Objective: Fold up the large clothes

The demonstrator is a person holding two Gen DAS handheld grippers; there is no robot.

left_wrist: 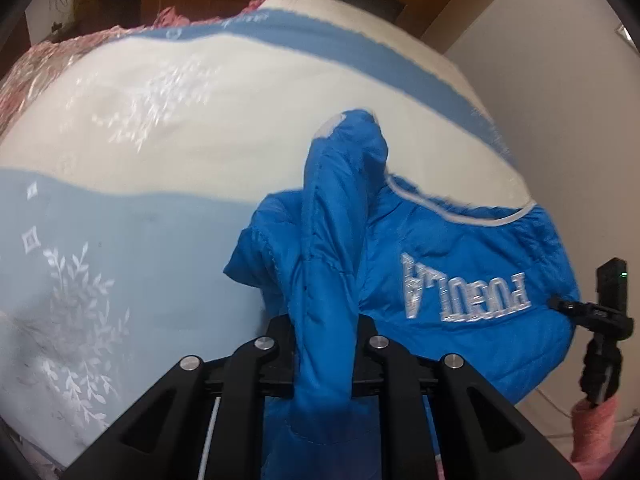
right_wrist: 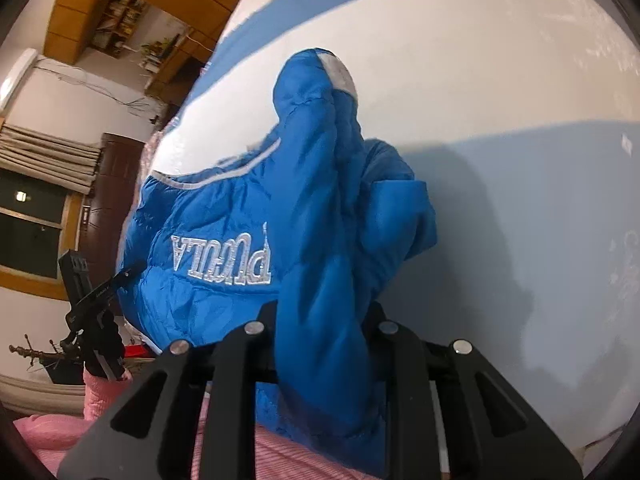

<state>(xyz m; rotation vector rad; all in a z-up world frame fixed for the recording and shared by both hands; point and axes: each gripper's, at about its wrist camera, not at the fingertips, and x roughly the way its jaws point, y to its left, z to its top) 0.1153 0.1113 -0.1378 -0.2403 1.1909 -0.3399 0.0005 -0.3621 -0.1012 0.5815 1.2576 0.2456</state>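
A bright blue padded jacket [left_wrist: 460, 248] with white embroidered lettering and grey-white trim hangs lifted over a bed; it also shows in the right wrist view [right_wrist: 224, 216]. My left gripper [left_wrist: 324, 344] is shut on a bunched fold of the jacket, which rises between its fingers. My right gripper [right_wrist: 324, 340] is shut on another bunched fold of the same jacket. The right gripper shows at the right edge of the left wrist view [left_wrist: 604, 320]; the left gripper shows at the left edge of the right wrist view [right_wrist: 96, 300]. The fingertips are hidden by fabric.
The bed cover [left_wrist: 160, 128] has cream and light blue bands with white leaf patterns; it also fills the right wrist view [right_wrist: 520, 200]. A pink quilt [left_wrist: 48, 64] lies at its far left. Wooden shelves [right_wrist: 120, 20] and a window [right_wrist: 32, 224] stand beyond. A pink sleeve [right_wrist: 100, 400] shows.
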